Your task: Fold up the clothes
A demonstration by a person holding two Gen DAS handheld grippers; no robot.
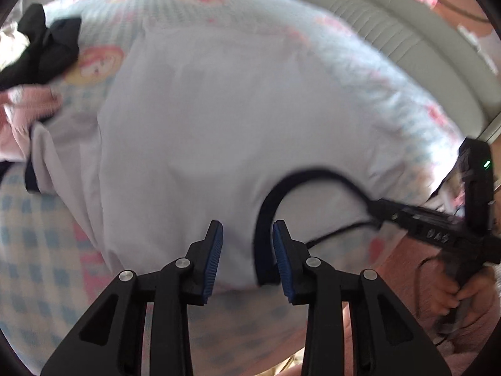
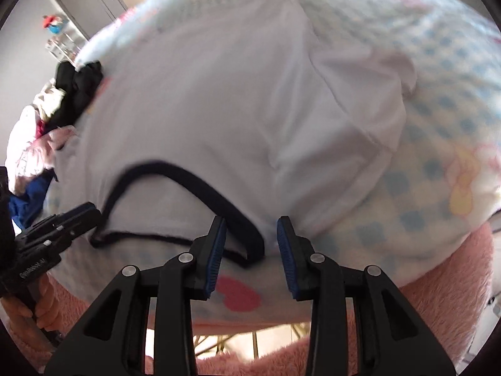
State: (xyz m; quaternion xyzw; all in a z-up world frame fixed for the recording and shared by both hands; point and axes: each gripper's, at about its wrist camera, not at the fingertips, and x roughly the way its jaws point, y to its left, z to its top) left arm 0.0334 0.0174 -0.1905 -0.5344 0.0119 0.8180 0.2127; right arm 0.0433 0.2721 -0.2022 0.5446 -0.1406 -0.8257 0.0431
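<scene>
My left tool (image 1: 247,250) hangs open over white T-shirt (image 1: 200,131), blue pads (image 1: 216,260) parted, gripping nothing, right pad just beside dark neckline trim (image 1: 266,235). My right tool (image 2: 252,250) also spread wide, empty, straddling collar end (image 2: 250,244). Shirt lies flat on checked blanket (image 2: 438,144) covering bed. Black garment (image 1: 47,50) and pink clothes (image 1: 28,103) heaped at far left. Motion blur; contact with fabric unclear.
</scene>
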